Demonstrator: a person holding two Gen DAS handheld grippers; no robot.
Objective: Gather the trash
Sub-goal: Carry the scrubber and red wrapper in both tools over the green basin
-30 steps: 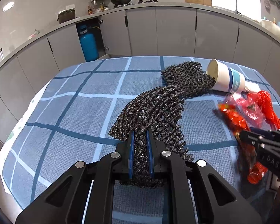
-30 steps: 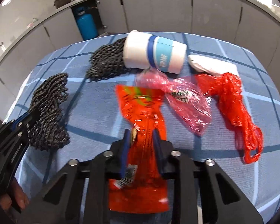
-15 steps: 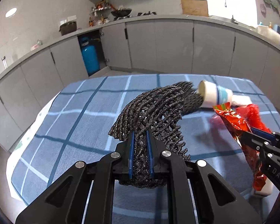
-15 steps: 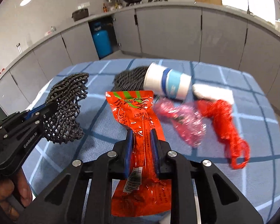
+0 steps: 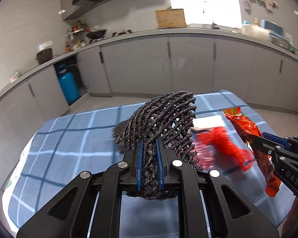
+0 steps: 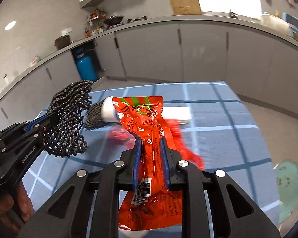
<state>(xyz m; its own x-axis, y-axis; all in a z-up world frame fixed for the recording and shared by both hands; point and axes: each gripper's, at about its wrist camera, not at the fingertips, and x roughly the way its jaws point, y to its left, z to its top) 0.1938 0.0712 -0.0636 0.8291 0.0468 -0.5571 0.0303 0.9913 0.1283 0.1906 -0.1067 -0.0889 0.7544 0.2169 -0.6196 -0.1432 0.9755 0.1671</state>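
My left gripper (image 5: 149,144) is shut on a black foam net sleeve (image 5: 163,119) and holds it above the blue checked tablecloth (image 5: 69,138). It also shows in the right wrist view (image 6: 69,123). My right gripper (image 6: 150,142) is shut on an orange snack wrapper (image 6: 147,119), lifted off the table. The wrapper also shows in the left wrist view (image 5: 246,130). On the table lie a red net bag (image 5: 226,146), a pink wrapper (image 5: 204,156), a white paper cup (image 6: 108,112), a second black net (image 6: 94,117) and a white packet (image 6: 178,113).
Grey kitchen cabinets (image 5: 188,65) run behind the table, with a blue gas cylinder (image 5: 66,85) in an open one. A pale green bin (image 6: 288,186) stands on the floor right of the table.
Both grippers have risen from the table, lifting the black net and the orange wrapper. The views now tilt up toward the cabinets.
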